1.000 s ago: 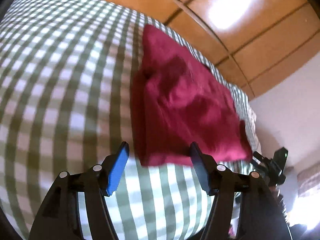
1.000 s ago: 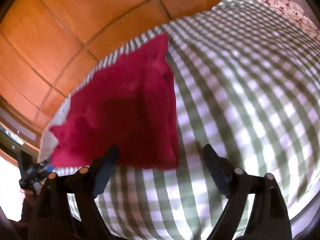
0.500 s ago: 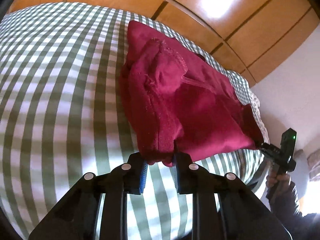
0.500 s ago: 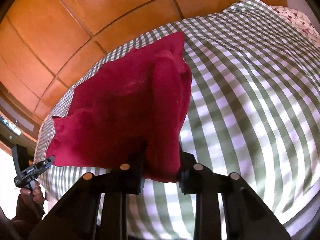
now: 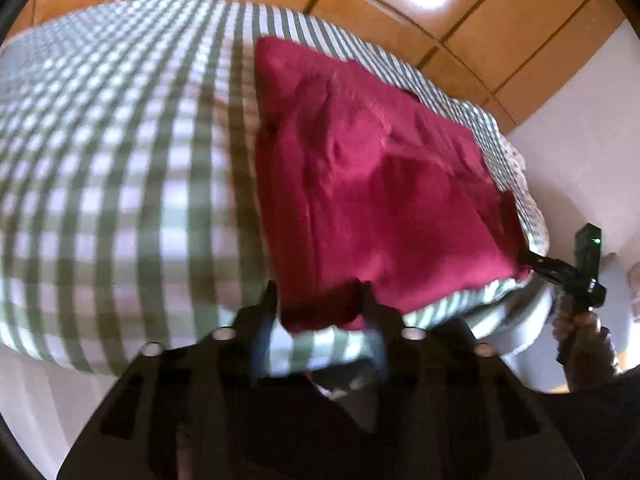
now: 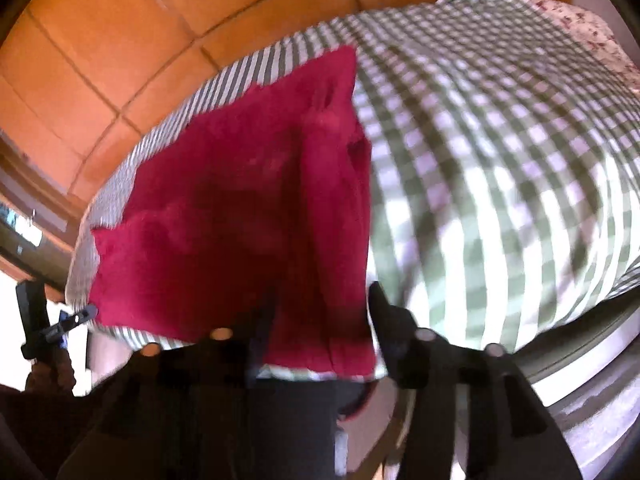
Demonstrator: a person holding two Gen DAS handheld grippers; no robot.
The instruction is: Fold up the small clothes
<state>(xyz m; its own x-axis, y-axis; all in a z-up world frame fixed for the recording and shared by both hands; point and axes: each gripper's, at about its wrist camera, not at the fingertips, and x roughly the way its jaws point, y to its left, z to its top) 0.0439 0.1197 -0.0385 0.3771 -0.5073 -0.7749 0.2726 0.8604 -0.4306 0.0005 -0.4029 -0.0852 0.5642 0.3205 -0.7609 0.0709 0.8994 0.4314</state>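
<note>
A dark red garment [image 5: 380, 184] lies on a green-and-white checked bed cover [image 5: 120, 184], partly folded with rumpled layers. My left gripper [image 5: 320, 312] has its jaws apart, and the garment's near left corner sits between them at the bed's near edge. In the right wrist view the garment [image 6: 240, 208] hangs slightly over the edge, and my right gripper [image 6: 320, 312] has its jaws apart around the near right corner. Both views are motion-blurred. The right gripper [image 5: 576, 276] also shows in the left wrist view, at the far corner.
Orange-brown wooden wall panels [image 5: 460, 4] rise behind the bed. A flowered pillow [image 6: 580, 28] lies at the far right of the bed. A white wall [image 5: 580, 152] stands to the right. The left gripper [image 6: 44, 320] shows at the left edge of the right wrist view.
Both grippers were shut on the garment's near corners half a second ago; now both jaws have opened. Both grippers have pulled back toward the bed's near edge, dragging the garment with them.
</note>
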